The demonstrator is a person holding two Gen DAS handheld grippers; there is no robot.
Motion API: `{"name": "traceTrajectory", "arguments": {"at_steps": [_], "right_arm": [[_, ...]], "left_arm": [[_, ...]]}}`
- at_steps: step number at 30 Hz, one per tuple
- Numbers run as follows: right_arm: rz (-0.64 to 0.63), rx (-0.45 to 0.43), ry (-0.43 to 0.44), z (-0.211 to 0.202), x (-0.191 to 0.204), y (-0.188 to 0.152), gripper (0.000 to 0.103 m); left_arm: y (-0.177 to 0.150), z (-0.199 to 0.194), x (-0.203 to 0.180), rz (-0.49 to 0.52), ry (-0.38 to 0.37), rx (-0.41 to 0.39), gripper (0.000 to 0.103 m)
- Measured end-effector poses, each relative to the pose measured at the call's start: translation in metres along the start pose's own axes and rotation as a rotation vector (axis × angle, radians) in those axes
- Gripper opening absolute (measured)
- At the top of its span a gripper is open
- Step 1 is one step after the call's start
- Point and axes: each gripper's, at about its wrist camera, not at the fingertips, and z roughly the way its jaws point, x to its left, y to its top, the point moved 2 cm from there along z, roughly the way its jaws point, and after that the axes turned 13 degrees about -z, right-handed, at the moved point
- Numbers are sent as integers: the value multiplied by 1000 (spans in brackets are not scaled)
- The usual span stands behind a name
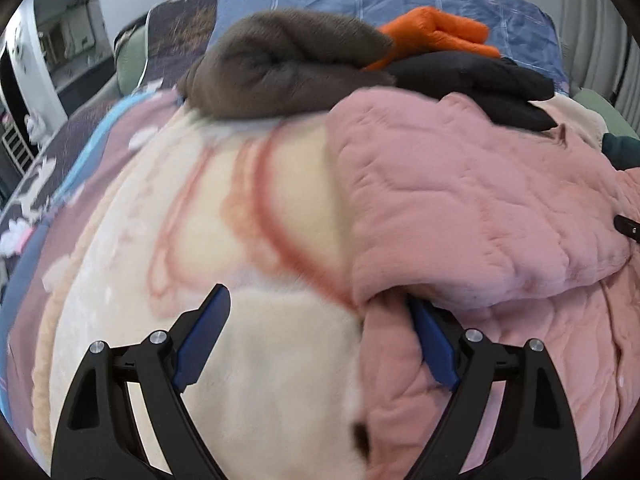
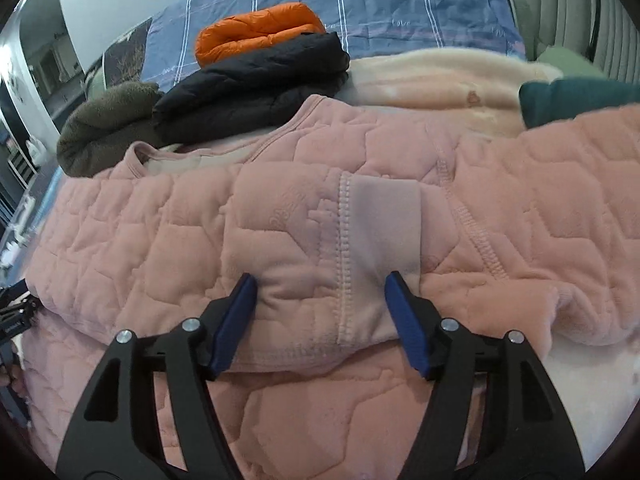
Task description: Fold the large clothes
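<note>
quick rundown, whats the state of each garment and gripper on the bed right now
pink quilted garment: spread on the bed, one part folded over itself
left gripper: open, at the pink garment's edge
right gripper: open, a fold between its fingers
black jacket: folded
orange jacket: folded, behind the black one
brown fleece: bundled
cream blanket: spread flat

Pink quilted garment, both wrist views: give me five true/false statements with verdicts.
1. The pink quilted garment is folded over on itself. True.
2. The right tool is clamped shut on the pink fabric. False: its jaws stand apart around a cuff-like fold.
3. An orange jacket sits behind a black jacket. True.
4. The left tool is closed. False: its jaws are wide open, over the cream blanket.
5. The brown fleece hangs on a hanger. False: it lies bundled on the bed.
</note>
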Motion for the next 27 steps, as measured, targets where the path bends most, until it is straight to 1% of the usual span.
{"name": "traceTrajectory", "arguments": {"at_steps": [2,4,5,7,8,9,10,11,13,14,15,16,17,19,20,21,22,24,25,27], "right_arm": [[0,1,0,5,-1,1,69],[2,-6,3,5,-2,1,69],[1,-9,2,6,-1,1,70],[-3,-20,1,2,1,-5,70],[-4,-25,-1,2,1,-8,71],[-6,-30,-3,2,1,-8,71],[-7,-32,-5,3,1,-9,72],[-8,-34,-6,3,2,-8,72],[-3,-38,3,1,0,-9,72],[4,-41,12,1,-1,-9,72],[12,-42,23,-1,-3,-9,72],[24,-40,33,-4,-5,-9,72],[37,-38,42,-10,-6,-10,72],[69,-66,83,-33,-13,-14,72],[86,-84,94,-45,-20,-16,75],[110,-108,91,-58,-30,-19,76],[152,-156,91,-76,-49,-24,76],[249,-249,89,-107,-91,-34,78],[331,-305,66,-123,-122,-44,79],[520,-361,-1,-145,-180,-66,79]], "left_arm": [[-3,-2,7,-26,-31,5,88],[-5,-13,10,-44,-51,-5,87],[-5,-24,11,-50,-68,-19,82],[-3,-47,8,-63,-147,-41,71],[3,-65,4,-74,-236,-56,67],[8,-77,-1,-71,-283,-76,66],[14,-88,-11,-50,-314,-103,66],[19,-94,-24,-19,-325,-129,66],[26,-96,-47,28,-328,-163,66],[30,-90,-64,47,-345,-163,66],[32,-80,-78,60,-370,-144,66],[32,-61,-96,85,-385,-105,67],[29,-46,-105,99,-367,-78,66],[9,15,-125,123,-239,42,67],[2,28,-129,135,-213,42,72],[-9,28,-134,171,-192,-49,72],[-10,23,-137,181,-186,-61,72],[-7,18,-136,178,-192,-59,73],[-8,20,-134,167,-205,-57,74],[-7,21,-132,143,-230,-47,74]]}}
